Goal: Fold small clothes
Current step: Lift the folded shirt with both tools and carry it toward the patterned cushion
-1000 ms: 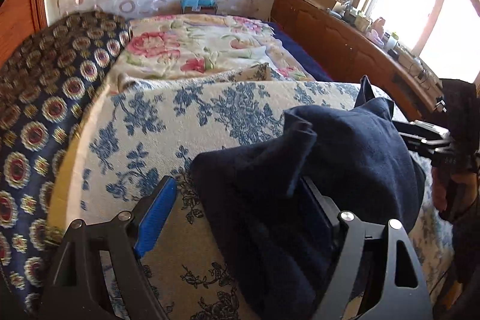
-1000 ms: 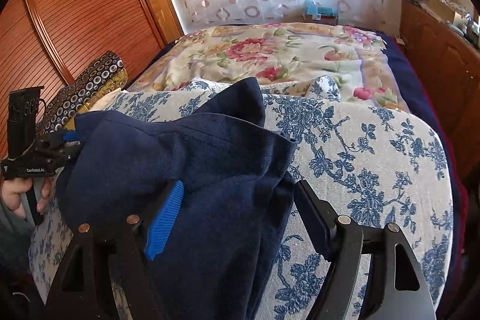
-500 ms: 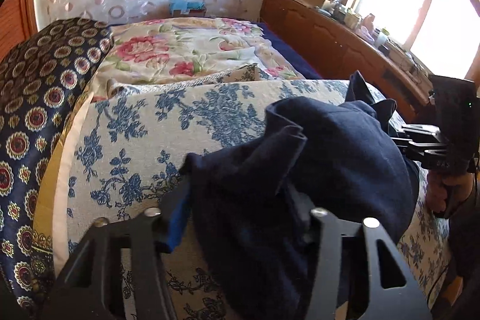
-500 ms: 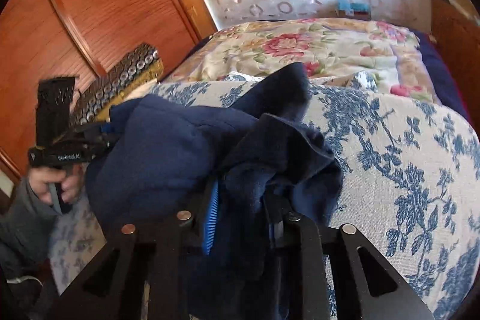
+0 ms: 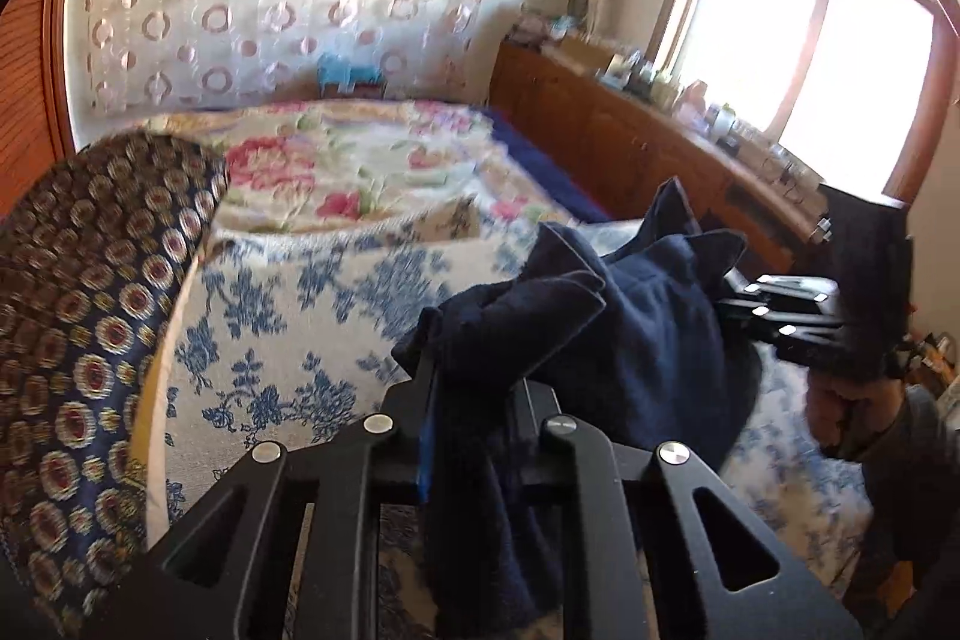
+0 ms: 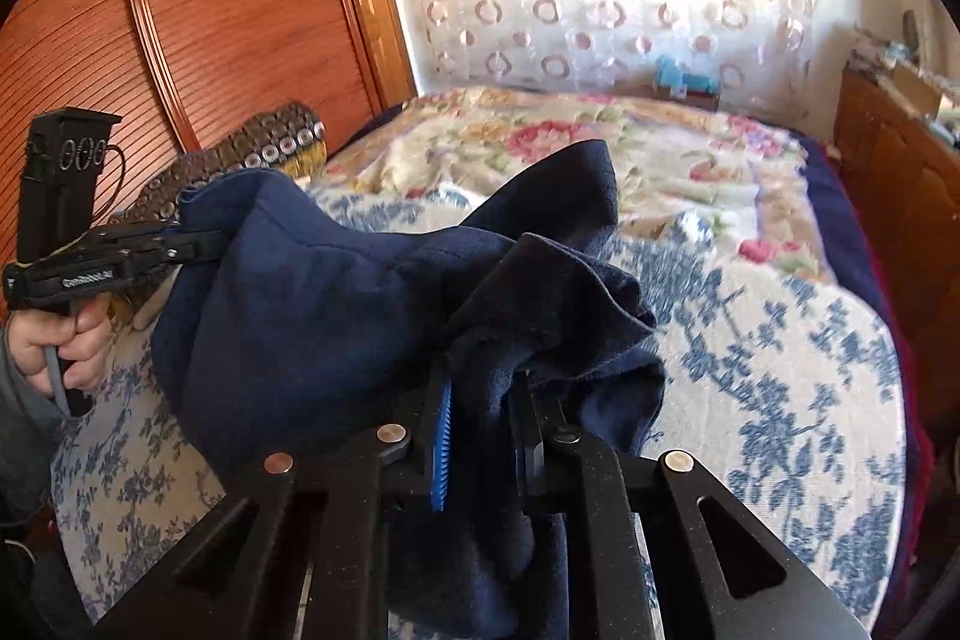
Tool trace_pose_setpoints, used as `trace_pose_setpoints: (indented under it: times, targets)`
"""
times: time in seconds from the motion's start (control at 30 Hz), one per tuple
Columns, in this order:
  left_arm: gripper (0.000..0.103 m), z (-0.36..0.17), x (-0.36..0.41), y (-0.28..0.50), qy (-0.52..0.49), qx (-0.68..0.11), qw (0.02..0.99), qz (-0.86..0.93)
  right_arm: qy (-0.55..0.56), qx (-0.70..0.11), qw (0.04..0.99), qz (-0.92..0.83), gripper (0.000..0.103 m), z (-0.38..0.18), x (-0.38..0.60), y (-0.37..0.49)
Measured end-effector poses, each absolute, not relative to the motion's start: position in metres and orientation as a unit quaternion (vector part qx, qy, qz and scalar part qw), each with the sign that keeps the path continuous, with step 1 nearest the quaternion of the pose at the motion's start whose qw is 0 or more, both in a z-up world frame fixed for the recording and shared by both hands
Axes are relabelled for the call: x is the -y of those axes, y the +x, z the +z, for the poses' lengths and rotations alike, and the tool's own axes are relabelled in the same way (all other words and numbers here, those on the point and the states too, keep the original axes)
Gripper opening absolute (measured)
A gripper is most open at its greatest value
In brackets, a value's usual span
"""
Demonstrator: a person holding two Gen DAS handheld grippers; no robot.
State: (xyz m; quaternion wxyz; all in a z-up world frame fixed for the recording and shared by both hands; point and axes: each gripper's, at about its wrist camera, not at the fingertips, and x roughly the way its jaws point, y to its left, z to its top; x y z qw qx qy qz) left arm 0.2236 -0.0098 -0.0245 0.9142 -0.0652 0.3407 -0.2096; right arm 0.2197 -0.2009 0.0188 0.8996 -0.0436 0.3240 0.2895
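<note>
Left gripper [image 5: 474,400]: jaws just closed in, now narrow and pinching a bunched fold of the navy garment [image 5: 636,328]. Right gripper [image 6: 480,418]: same, jaws just closed, narrow, clamped on another fold of the same cloth, blue pad [image 6: 443,451] pressed into it. Garment hangs between the 2 grippers, slack and crumpled, one corner poking up, rest sagging onto the blue-floral cover [image 6: 780,370] at the near end of the bed. Person's hand [image 6: 75,340] grips the left tool's handle, grey sleeve visible. Beyond: pink-floral blanket [image 5: 336,160], a patterned bolster [image 5: 90,280] at the bed's left edge, wooden sideboard [image 5: 630,148] under the window [image 5: 798,40], cluttered top.
</note>
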Motion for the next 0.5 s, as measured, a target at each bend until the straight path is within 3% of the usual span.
trace_pose_setpoints:
  times: [0.5]
  targets:
    - [0.017, 0.068, -0.041, 0.166, -0.078, -0.222, 0.957, -0.171, -0.080, -0.197, 0.923, 0.320, 0.014, 0.090, 0.166, 0.181]
